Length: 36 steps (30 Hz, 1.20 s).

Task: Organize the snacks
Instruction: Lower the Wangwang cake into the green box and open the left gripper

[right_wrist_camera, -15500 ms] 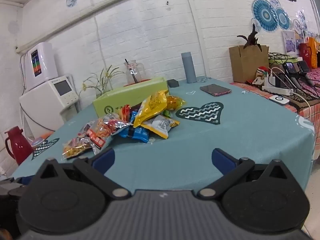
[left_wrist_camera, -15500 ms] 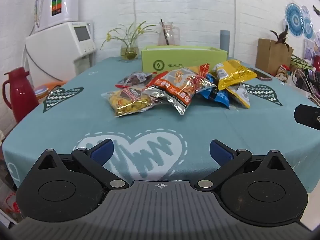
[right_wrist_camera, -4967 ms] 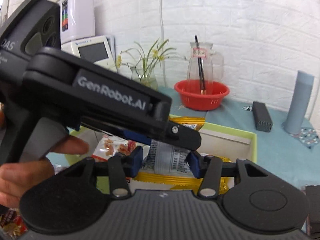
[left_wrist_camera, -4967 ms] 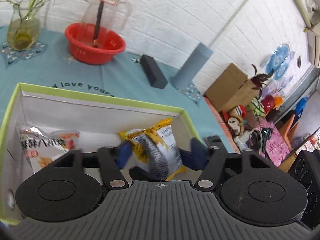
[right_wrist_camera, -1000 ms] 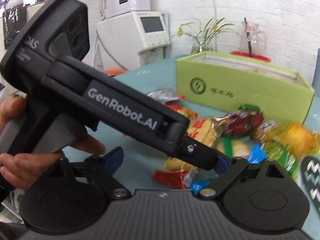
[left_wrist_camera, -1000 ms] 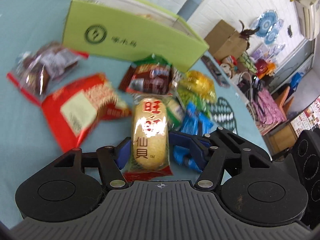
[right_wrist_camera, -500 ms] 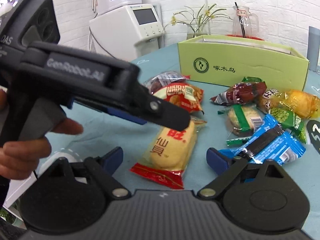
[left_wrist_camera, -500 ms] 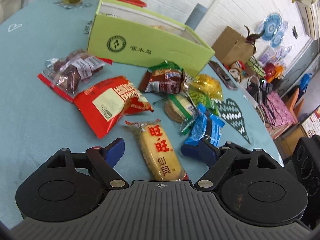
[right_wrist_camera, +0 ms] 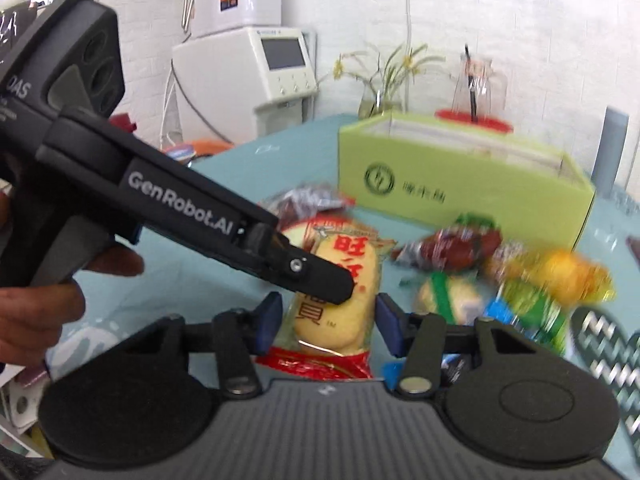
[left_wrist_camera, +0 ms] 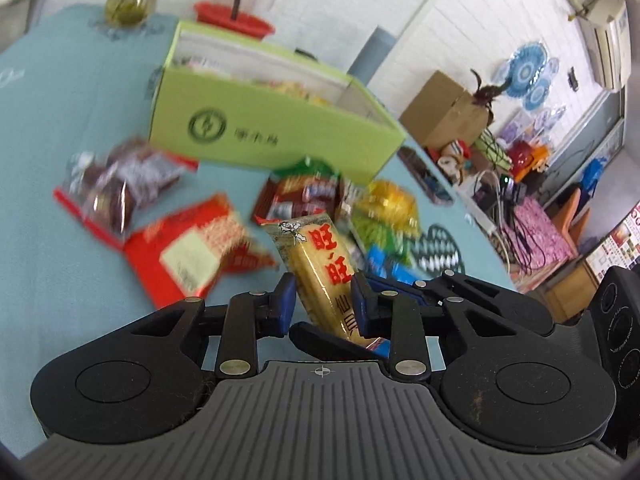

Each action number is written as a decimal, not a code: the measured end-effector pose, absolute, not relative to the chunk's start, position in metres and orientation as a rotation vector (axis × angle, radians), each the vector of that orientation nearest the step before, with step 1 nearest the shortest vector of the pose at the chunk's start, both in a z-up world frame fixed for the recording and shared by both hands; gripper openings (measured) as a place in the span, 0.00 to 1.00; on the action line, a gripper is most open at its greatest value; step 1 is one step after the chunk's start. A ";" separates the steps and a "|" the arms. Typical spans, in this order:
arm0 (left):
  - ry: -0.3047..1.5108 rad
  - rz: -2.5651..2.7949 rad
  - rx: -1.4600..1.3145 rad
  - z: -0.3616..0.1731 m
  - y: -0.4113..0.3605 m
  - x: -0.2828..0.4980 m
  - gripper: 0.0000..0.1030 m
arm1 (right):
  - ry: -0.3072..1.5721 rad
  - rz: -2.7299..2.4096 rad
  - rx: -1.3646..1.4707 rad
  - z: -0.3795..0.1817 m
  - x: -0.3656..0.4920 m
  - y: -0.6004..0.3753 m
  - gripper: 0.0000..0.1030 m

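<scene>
1. The left gripper (left_wrist_camera: pixel 323 303) pinches a yellow rice cracker pack (left_wrist_camera: pixel 323 268) with red letters; both blue pads press its sides.
2. The right gripper (right_wrist_camera: pixel 329 322) has the same pack (right_wrist_camera: pixel 340 292) between its blue pads, and its jaws are closing on it.
3. The pack tilts up, above the blue tablecloth (left_wrist_camera: pixel 48 184).
4. A hand (right_wrist_camera: pixel 44 300) holds the left gripper's handle.
5. Behind the pack stands an open green box (left_wrist_camera: pixel 272 128) with some snacks inside.
6. More snacks lie in front of the box: a red bag (left_wrist_camera: pixel 192 248), a dark red pack (left_wrist_camera: pixel 120 188), a yellow bag (left_wrist_camera: pixel 390 202) and blue packs (left_wrist_camera: pixel 384 266).
7. A red bowl (left_wrist_camera: pixel 234 22) and a flower vase (left_wrist_camera: pixel 128 0) sit behind the box.
</scene>
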State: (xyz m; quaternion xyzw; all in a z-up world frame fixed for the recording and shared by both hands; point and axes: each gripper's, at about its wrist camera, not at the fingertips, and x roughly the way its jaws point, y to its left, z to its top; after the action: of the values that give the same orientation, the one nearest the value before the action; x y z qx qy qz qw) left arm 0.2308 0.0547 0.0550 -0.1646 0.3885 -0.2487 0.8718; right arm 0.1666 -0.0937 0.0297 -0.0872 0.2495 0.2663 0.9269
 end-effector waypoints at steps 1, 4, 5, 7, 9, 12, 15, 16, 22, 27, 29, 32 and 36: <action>0.803 -0.518 -0.337 0.061 0.051 0.239 0.06 | 0.499 0.542 -0.178 0.034 0.175 -0.095 0.53; 0.763 -0.526 -0.329 0.083 0.042 0.268 0.06 | 0.450 0.525 -0.175 0.051 0.199 -0.103 0.54; 0.749 -0.533 -0.328 0.090 0.039 0.278 0.06 | 0.431 0.517 -0.182 0.058 0.209 -0.106 0.54; 0.717 -0.551 -0.321 0.107 0.030 0.306 0.06 | 0.382 0.491 -0.211 0.072 0.229 -0.111 0.54; 0.697 -0.561 -0.306 0.122 0.018 0.335 0.06 | 0.355 0.469 -0.226 0.084 0.253 -0.118 0.54; 0.685 -0.566 -0.274 0.136 -0.003 0.378 0.06 | 0.350 0.440 -0.228 0.097 0.294 -0.131 0.55; 0.701 -0.557 -0.238 0.135 -0.022 0.417 0.07 | 0.381 0.420 -0.216 0.097 0.333 -0.144 0.55; 0.710 -0.555 -0.230 0.132 -0.027 0.428 0.08 | 0.399 0.424 -0.202 0.095 0.345 -0.148 0.56; 0.740 -0.495 -0.256 0.111 -0.029 0.475 0.38 | 0.454 0.473 -0.070 0.083 0.388 -0.169 0.67; 0.622 -0.522 -0.291 0.127 -0.007 0.429 0.62 | 0.344 0.478 -0.024 0.090 0.332 -0.190 0.86; 0.597 -0.535 -0.283 0.128 -0.004 0.404 0.64 | 0.315 0.481 -0.012 0.087 0.306 -0.197 0.95; 0.604 -0.556 -0.289 0.119 -0.001 0.363 0.64 | 0.340 0.463 -0.019 0.075 0.265 -0.200 0.96; 0.649 -0.547 -0.286 0.094 0.000 0.313 0.68 | 0.423 0.425 -0.001 0.044 0.214 -0.202 1.00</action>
State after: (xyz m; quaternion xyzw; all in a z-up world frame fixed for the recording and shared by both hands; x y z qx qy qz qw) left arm 0.3133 0.0005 0.0937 -0.1384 0.3137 -0.2643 0.9014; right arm 0.2144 -0.2015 0.0444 -0.0007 0.2084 0.2095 0.9553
